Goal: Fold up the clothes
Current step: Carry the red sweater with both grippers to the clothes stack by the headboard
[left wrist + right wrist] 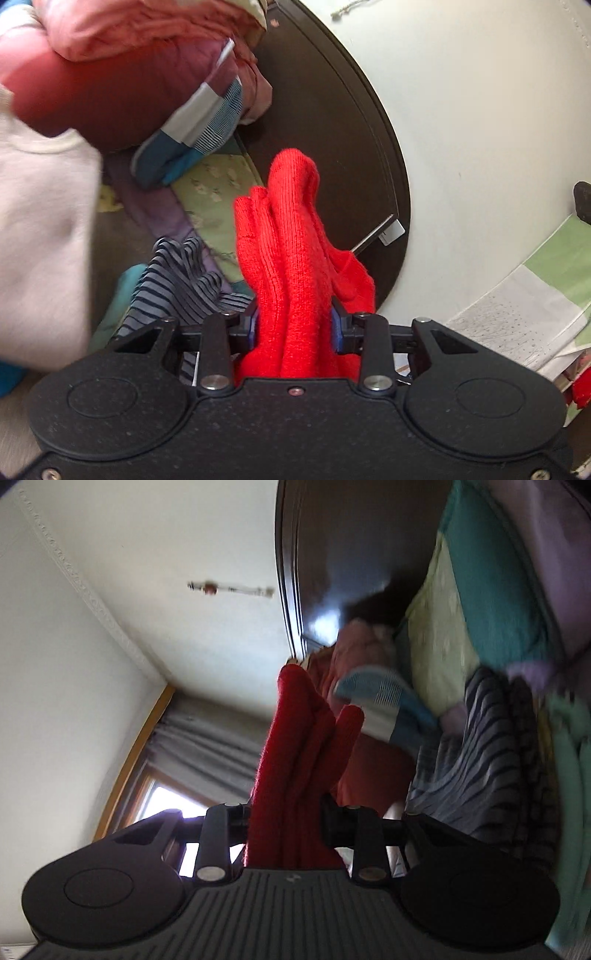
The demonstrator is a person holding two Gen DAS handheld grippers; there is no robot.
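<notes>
Bunching between both tools' jaws, apparently pinched: red knit garment [291, 258].

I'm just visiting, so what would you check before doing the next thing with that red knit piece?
1. Left gripper clamped on the red knit garment: ok.
2. Right gripper clamped on the same red knit: ok.
3. Garment spread flat between the grippers: not ok, bunched in folds.
4. Clear spot on the patchwork bedding: cannot tell; striped garment lies there.
5. Right view sharp: not ok, blurred.
</notes>
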